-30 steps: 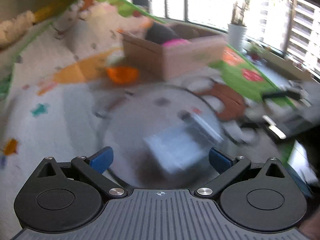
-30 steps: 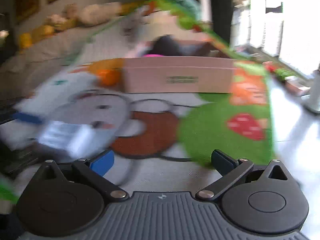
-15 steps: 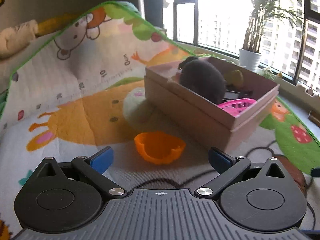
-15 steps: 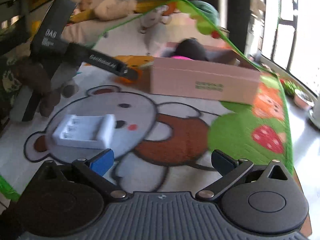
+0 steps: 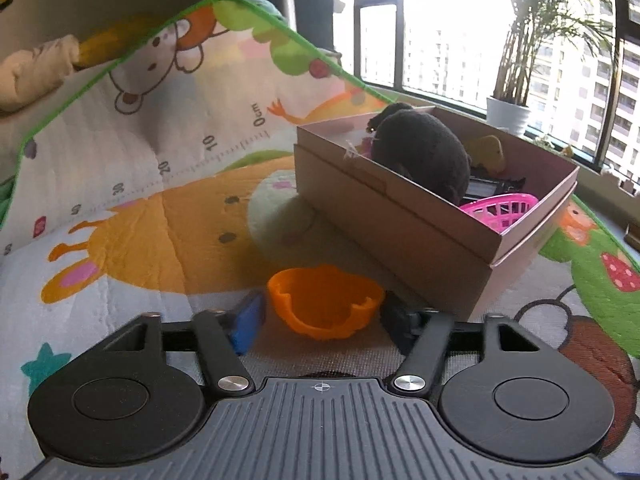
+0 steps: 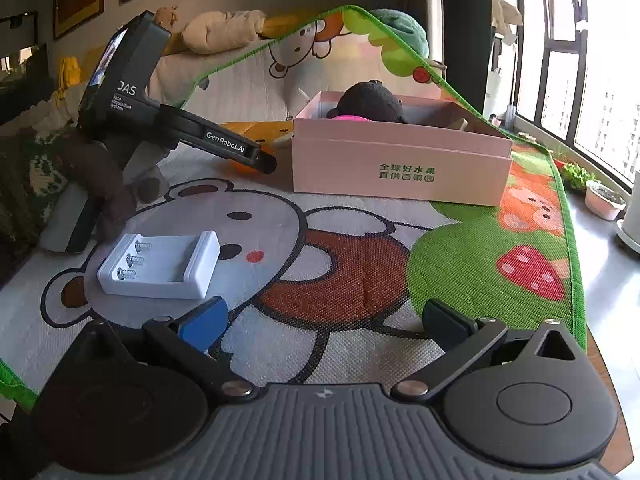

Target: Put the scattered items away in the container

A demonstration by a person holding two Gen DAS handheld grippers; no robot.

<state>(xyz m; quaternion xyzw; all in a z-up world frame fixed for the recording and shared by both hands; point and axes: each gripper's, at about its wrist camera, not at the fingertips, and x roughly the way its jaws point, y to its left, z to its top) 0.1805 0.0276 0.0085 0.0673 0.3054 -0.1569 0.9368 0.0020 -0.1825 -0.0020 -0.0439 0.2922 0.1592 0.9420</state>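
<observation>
I had the left gripper (image 5: 320,320) down at the orange cup (image 5: 325,305), a small scalloped plastic shell lying on the play mat (image 5: 120,240) just beside the near wall of the pink cardboard box (image 5: 400,240). Its jaws were closing with the cup between them, the blue pad at one side of the rim and the dark pad at the other, though I could not tell that either pad was yet pressing on it. I judged the cup light, thin-walled and a little springy, so likely to flex or squirt out if squeezed hard across its open mouth; a hold low on the wall, across the narrower span, seemed safest, and a gentle clamp enough. The smooth plastic looked slippery against the pads. The box already held a dark plush toy (image 5: 424,152) and a pink basket (image 5: 500,210), with free room along the near wall for the cup. My right gripper (image 6: 324,320) hung over the mat with its jaws apart and nothing between them, and the white battery holder (image 6: 160,266) lay on the mat just ahead of its blue pad, rigid, boxy and easy to take across its short sides.
</observation>
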